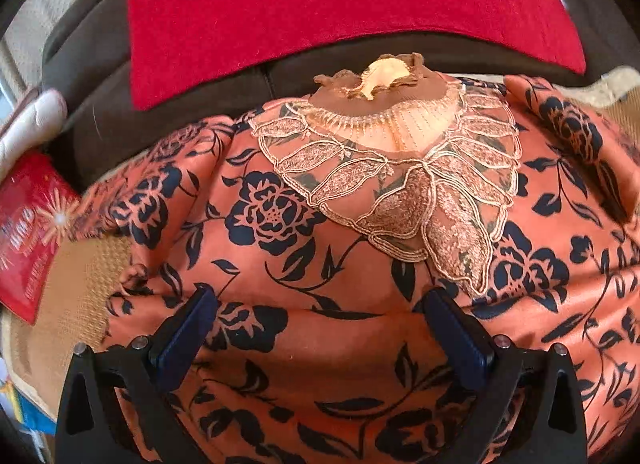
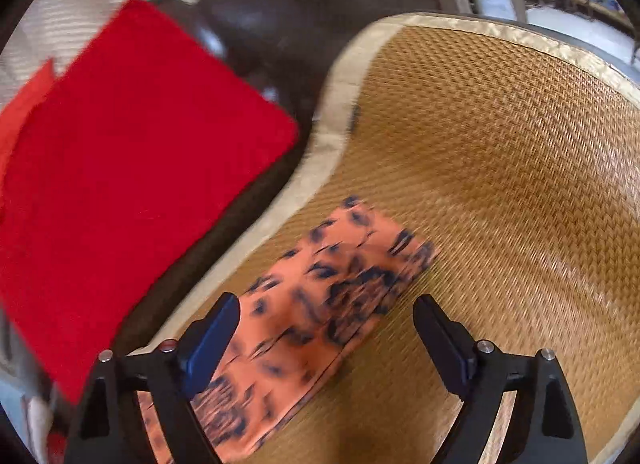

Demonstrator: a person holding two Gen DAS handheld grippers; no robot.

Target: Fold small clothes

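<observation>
Woven straw matting (image 2: 500, 168) with a pale fabric border fills the right of the right wrist view and carries the work; a red cloth (image 2: 132, 168) lies across the dark brown sofa (image 2: 256, 24) at upper left. Spread over the mat, the orange blouse (image 1: 328, 272) with navy flowers takes up the centre and bottom of the left wrist view, front up, its lace collar (image 1: 400, 192) at upper centre. It looks barely begun: the body lies open and rumpled, both sides unfolded. In the right wrist view 1 strip of it (image 2: 320, 288), probably a sleeve, lies flat at lower centre, blurred. The left claw (image 1: 320, 304) is spread wide over the chest, gripping nothing. The right claw (image 2: 326, 312) is equally spread above that strip. Folding the sleeves inward and then the body remains, I judge.
</observation>
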